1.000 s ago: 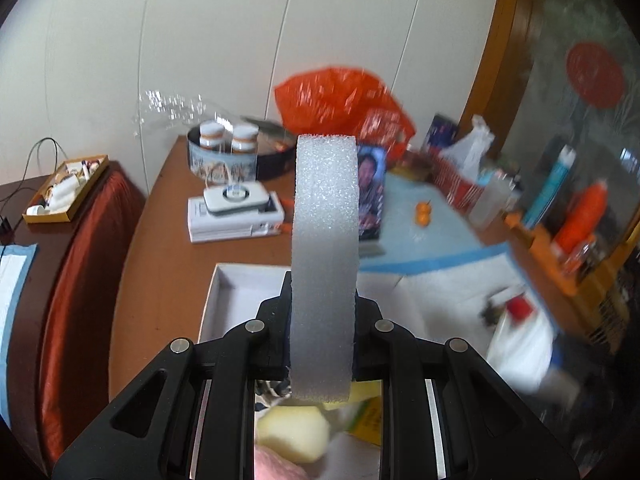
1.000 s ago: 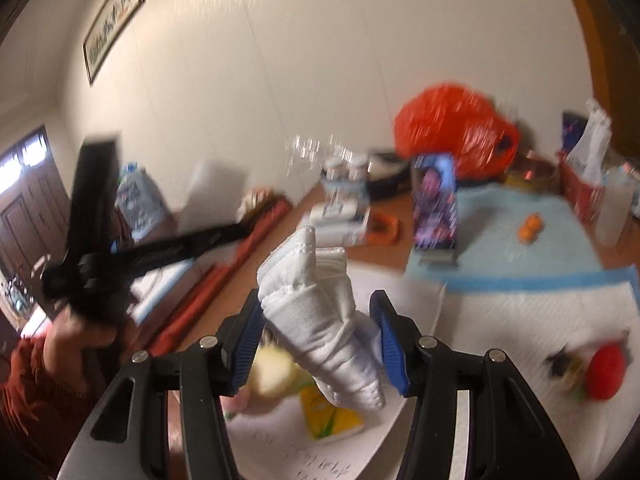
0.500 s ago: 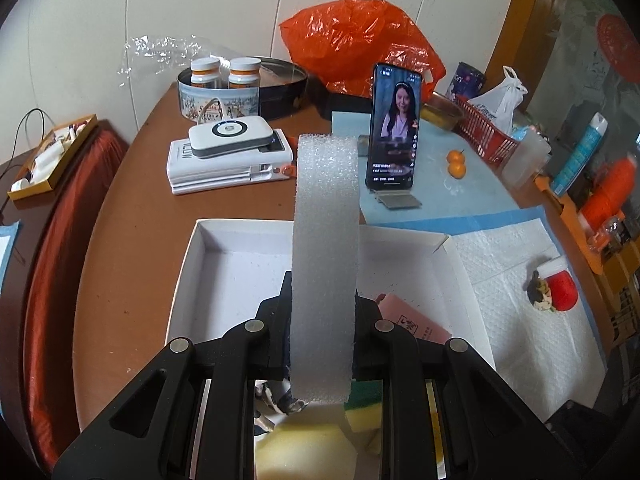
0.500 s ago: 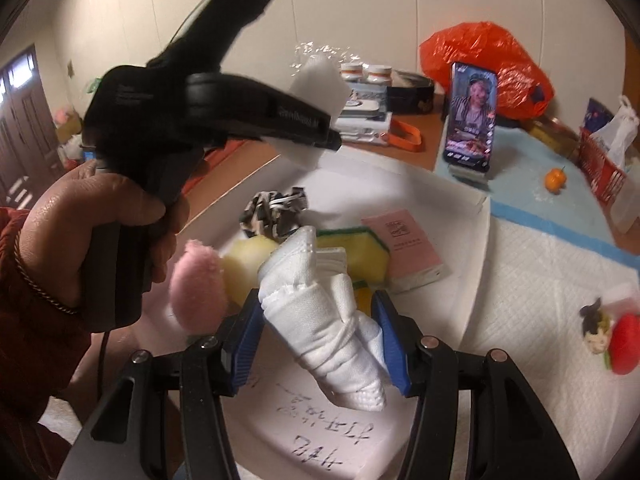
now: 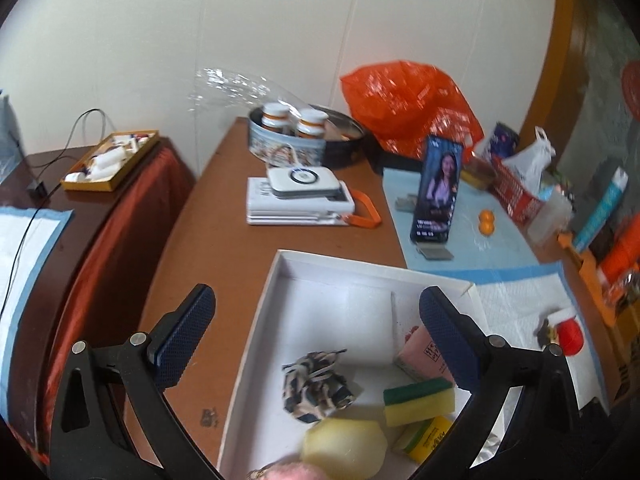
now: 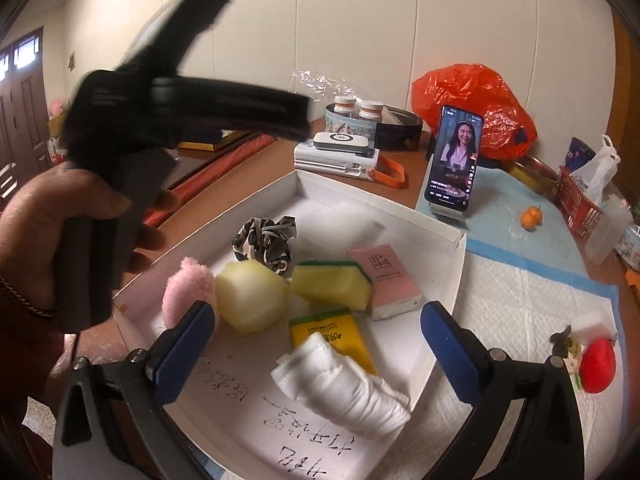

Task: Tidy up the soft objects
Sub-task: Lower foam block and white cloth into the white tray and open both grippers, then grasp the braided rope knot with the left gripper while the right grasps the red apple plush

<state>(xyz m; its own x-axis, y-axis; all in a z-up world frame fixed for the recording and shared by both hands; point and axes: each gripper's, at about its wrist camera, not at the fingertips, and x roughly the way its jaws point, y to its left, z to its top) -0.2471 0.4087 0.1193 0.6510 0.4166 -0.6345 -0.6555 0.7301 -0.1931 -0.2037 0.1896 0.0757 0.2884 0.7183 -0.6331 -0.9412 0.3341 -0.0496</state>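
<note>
Brown table [image 5: 224,240]: phone [image 6: 454,160] beyond white box [image 6: 440,232], both hand-held grippers [image 6: 316,344] [image 5: 316,332] agape, empty.

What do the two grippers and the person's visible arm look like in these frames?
Both the left gripper and the right gripper have matte black, Y-shaped frames with triangular cut-outs and silver pivot screws. Their fingers carry blue pads with a dotted texture. In the right wrist view, the left gripper shows a black pistol-style handle with faint printed lettering, blurred. The hand holding it wears a thin bracelet and a dark red sleeve.
</note>
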